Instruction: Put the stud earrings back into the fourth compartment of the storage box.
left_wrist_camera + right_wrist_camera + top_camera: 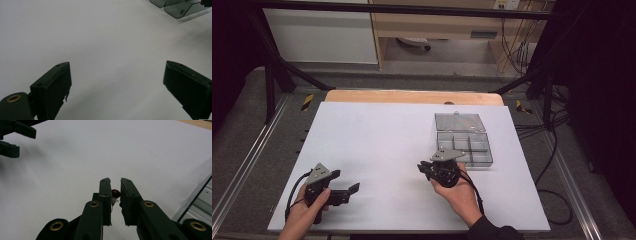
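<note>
Holding small dark-red round bead (115,193) between nearly closed pads, your right gripper (115,185) hovers beside clear plastic compartment box (464,144). Bead probably hard, light, slippery: keep pinch centred. Left gripper (117,82) wide, empty.

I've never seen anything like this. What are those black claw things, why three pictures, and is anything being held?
A person holds a two-jaw gripper in each hand. The high view looks down on the white table; the other two come from cameras riding on each gripper. The left gripper is open over bare table. The right gripper is shut on a small dark red bead. A clear plastic compartment box, lid open, lies beside the right hand.
</note>
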Action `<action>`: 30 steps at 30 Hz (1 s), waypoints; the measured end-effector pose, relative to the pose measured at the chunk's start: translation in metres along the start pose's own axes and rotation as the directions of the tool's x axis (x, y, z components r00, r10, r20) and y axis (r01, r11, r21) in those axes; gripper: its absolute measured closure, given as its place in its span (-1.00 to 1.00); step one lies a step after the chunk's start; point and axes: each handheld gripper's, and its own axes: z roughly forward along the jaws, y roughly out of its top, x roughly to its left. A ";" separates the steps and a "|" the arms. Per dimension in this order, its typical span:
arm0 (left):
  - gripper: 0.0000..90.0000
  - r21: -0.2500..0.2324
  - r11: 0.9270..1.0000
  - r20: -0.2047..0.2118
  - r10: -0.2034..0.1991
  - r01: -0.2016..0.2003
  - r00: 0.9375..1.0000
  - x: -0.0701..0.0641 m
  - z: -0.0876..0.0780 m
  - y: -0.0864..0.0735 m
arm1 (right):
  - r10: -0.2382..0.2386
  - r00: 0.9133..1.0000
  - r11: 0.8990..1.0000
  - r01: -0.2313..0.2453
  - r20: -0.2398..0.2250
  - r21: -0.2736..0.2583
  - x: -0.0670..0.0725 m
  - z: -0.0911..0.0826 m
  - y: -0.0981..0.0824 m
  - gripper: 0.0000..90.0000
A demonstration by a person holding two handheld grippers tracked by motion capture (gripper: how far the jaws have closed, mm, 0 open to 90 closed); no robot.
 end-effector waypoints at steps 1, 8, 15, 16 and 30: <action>-0.82 0.000 1.000 0.000 -0.001 0.001 1.000 0.000 0.000 0.000 | 0.005 1.000 1.000 -0.005 0.002 -0.005 -0.002 0.000 0.002 0.77; -0.82 0.000 1.000 -0.002 0.000 0.000 1.000 0.000 0.000 0.000 | 0.021 0.999 0.998 -0.020 0.030 -0.054 -0.018 -0.007 0.015 0.77; -0.82 -0.005 1.000 -0.002 -0.006 0.006 1.000 0.001 -0.001 0.000 | 0.052 0.997 0.992 -0.043 0.065 -0.121 -0.033 -0.031 0.031 0.77; -0.82 -0.004 1.000 -0.003 -0.004 0.004 1.000 0.001 -0.002 0.000 | 0.056 0.996 0.990 -0.046 0.072 -0.130 -0.035 -0.033 0.031 0.77; -0.81 -0.011 1.000 -0.002 -0.021 0.021 1.000 0.003 -0.003 -0.001 | 0.146 0.978 0.981 -0.125 0.145 -0.145 -0.069 -0.035 0.020 0.76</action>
